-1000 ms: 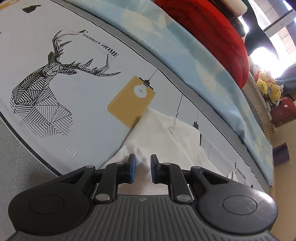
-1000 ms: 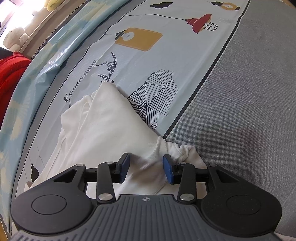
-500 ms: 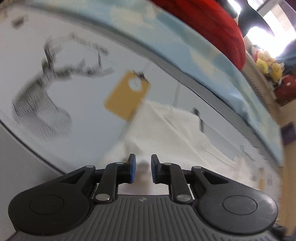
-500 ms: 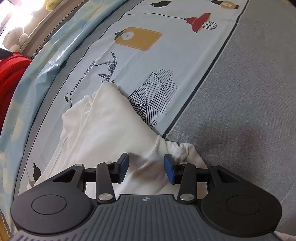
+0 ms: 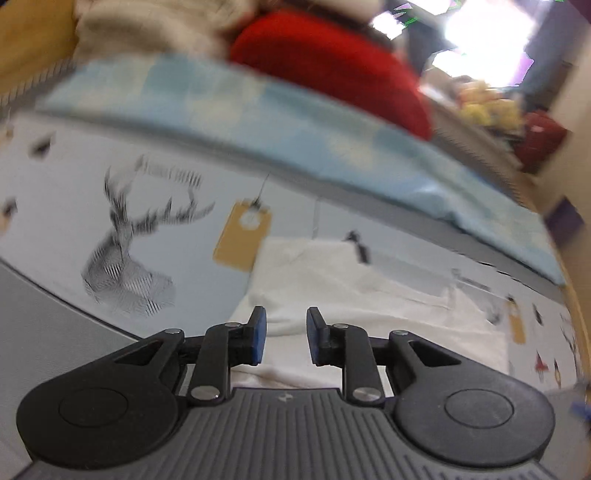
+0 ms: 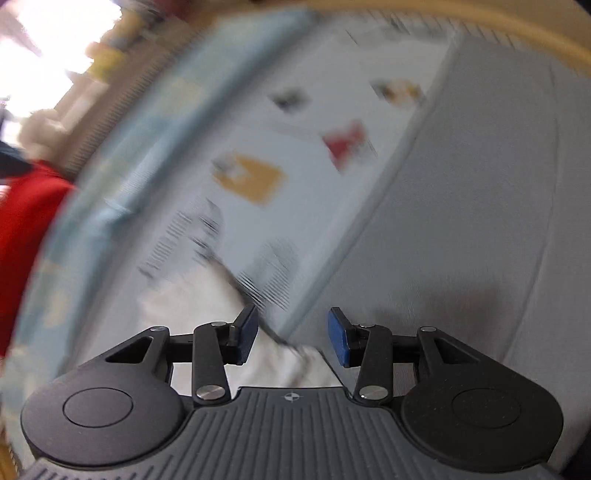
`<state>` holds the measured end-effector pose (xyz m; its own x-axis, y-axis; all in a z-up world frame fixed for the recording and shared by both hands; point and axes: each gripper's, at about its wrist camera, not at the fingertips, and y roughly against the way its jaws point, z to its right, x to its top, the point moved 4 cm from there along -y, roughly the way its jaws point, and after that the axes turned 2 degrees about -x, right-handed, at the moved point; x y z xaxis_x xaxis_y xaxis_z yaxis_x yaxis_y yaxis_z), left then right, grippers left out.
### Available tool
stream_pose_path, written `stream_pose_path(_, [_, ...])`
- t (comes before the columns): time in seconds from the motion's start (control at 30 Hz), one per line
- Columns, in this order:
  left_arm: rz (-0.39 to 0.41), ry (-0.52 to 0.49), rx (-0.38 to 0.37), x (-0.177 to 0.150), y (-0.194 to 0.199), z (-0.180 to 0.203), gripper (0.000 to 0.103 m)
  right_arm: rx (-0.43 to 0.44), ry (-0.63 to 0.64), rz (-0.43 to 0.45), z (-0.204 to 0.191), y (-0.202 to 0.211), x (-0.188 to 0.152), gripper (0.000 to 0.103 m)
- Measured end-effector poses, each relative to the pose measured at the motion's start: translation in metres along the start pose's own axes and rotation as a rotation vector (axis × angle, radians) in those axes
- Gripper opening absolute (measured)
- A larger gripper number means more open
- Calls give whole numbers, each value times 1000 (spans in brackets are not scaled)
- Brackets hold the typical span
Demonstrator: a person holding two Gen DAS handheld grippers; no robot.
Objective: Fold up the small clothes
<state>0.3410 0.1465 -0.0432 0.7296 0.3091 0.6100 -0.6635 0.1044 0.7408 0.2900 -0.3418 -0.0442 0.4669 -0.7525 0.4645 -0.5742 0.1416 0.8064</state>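
Observation:
A small white garment (image 5: 354, 295) lies folded on the printed bed sheet (image 5: 66, 192). My left gripper (image 5: 283, 334) is open and empty, raised over the garment's near edge. In the blurred right wrist view the garment (image 6: 192, 306) lies at lower left, partly under the left finger. My right gripper (image 6: 291, 336) is open and empty, over the garment's right corner and the grey mattress (image 6: 461, 229).
A pale blue quilt (image 5: 295, 125) runs along the far side of the sheet, with a red cushion (image 5: 332, 70) behind it. Plush toys (image 5: 487, 107) sit at the far right. A wooden bed edge (image 6: 517, 29) curves past the mattress.
Both grippers have lifted and tilted up away from the garment, with strong motion blur. The left jaws have opened wider. The right gripper has pulled back toward the grey mattress.

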Motion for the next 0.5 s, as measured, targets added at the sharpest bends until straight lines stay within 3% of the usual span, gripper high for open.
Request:
stream_pose_path(0.13, [23,-57,-54,-17,68,2,26,141,115,121,4,69,3,43])
stream_pose_path(0.3, [40,-138,-96,-66,140,-10,26,276,296,111,35,136,-19,35])
stream_pose_path(0.4, [4,-162,-107,-120,160,-25,26,296,433,106,66,157,-45,35])
stream_pose_path(0.5, [-48,-149,-98,-180,154,-52,26,262,545,60,105,151,-81,35])
